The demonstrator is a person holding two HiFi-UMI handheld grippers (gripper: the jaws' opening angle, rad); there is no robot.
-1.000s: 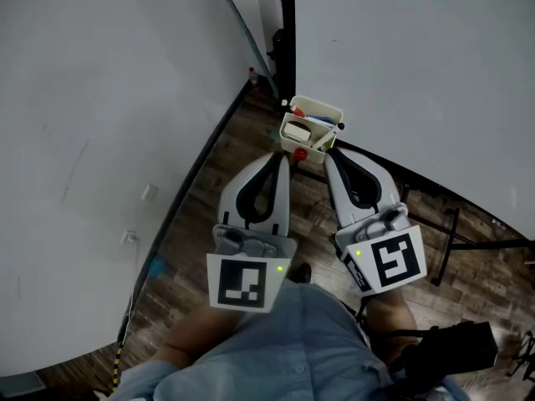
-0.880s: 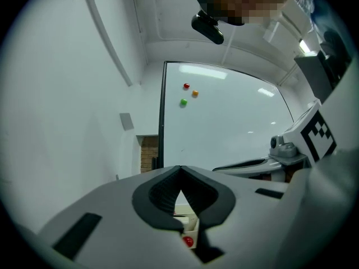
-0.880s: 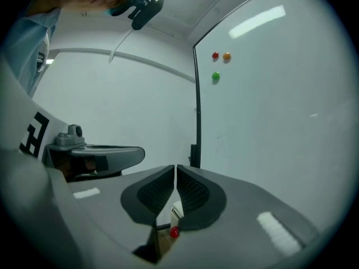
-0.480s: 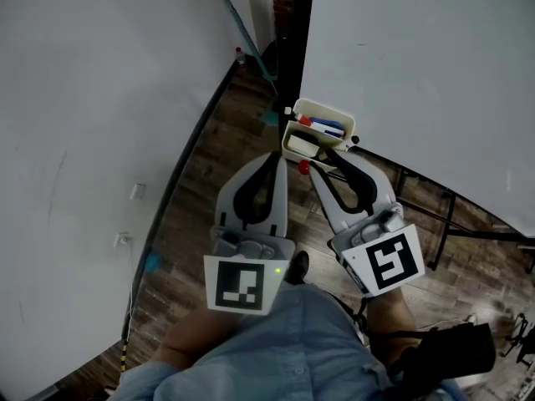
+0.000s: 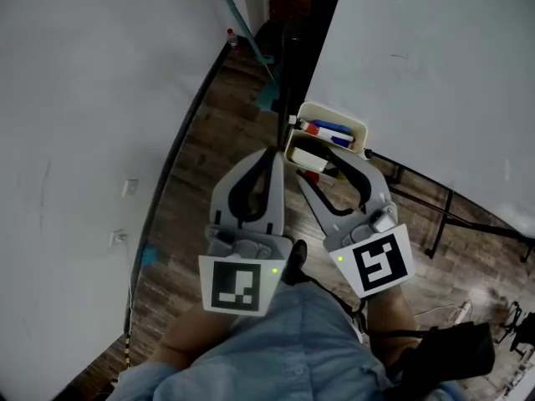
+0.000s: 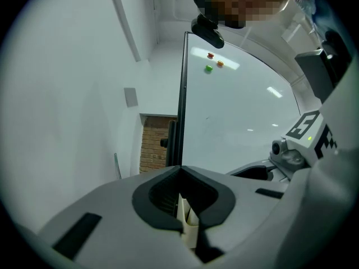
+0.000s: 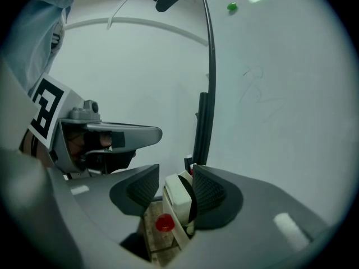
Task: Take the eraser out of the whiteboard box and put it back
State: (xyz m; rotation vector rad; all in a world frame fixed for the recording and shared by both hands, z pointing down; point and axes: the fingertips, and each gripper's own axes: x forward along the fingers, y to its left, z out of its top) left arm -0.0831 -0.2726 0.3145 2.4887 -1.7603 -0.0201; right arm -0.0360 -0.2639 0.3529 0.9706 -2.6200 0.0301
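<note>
The eraser (image 5: 311,158) (image 7: 178,198), a white block, lies in the near part of the cream whiteboard box (image 5: 338,112), which hangs at the lower edge of the whiteboard (image 5: 435,65) above a wooden floor (image 5: 209,165). Red and blue markers (image 5: 330,129) lie in the box's far part. The right tongs (image 5: 319,165) (image 7: 175,175) reach into the box with their jaws apart, one on each side of the eraser. These jaws have just been opening. In the right gripper view the eraser sits close against the right-hand pad, with a clear gap to the other pad, so nothing is clamped. A small red knob (image 7: 164,223) shows just below the eraser, in front of the box's wall. The left tongs (image 5: 272,151) (image 6: 179,171) have their jaw tips together and hold nothing. Their tips lie just beside the box's left edge, and a cream corner of the box shows through the hollow behind them in the left gripper view.
</note>
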